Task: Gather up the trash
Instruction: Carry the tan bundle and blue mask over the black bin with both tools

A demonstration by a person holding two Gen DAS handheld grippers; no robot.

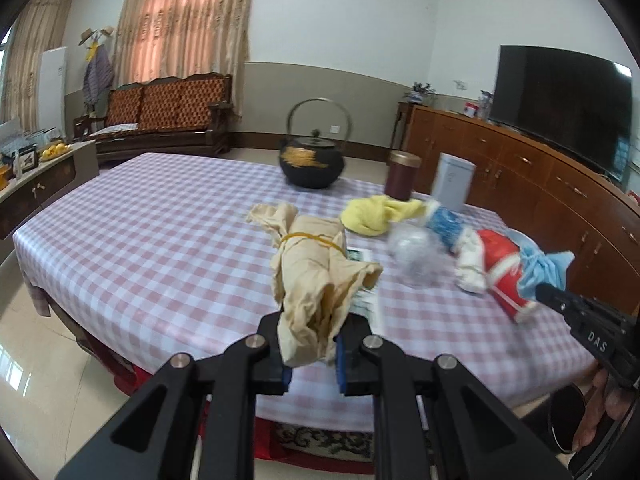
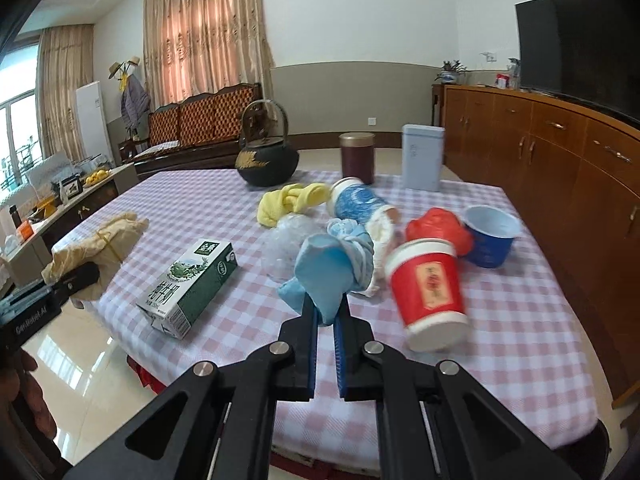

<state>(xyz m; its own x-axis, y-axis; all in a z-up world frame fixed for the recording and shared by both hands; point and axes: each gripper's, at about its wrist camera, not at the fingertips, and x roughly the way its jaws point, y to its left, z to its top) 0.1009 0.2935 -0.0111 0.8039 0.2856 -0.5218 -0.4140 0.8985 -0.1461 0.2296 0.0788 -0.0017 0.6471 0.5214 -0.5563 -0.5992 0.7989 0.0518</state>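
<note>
Left wrist: my left hand-held gripper (image 1: 310, 344) is clamped on the beige tied paper bundle (image 1: 316, 264), above the tabletop (image 1: 140, 216).
Right wrist: right hand-held gripper (image 2: 326, 318) pinches the blue wad (image 2: 332, 268). Pickup step; next needs a bin, none visible.

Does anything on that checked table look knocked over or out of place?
Yes. The red paper cup, the blue-patterned cup and the milk carton all lie on their sides among crumpled bags. The dark kettle, brown canister and pale tin behind them stand upright.
</note>
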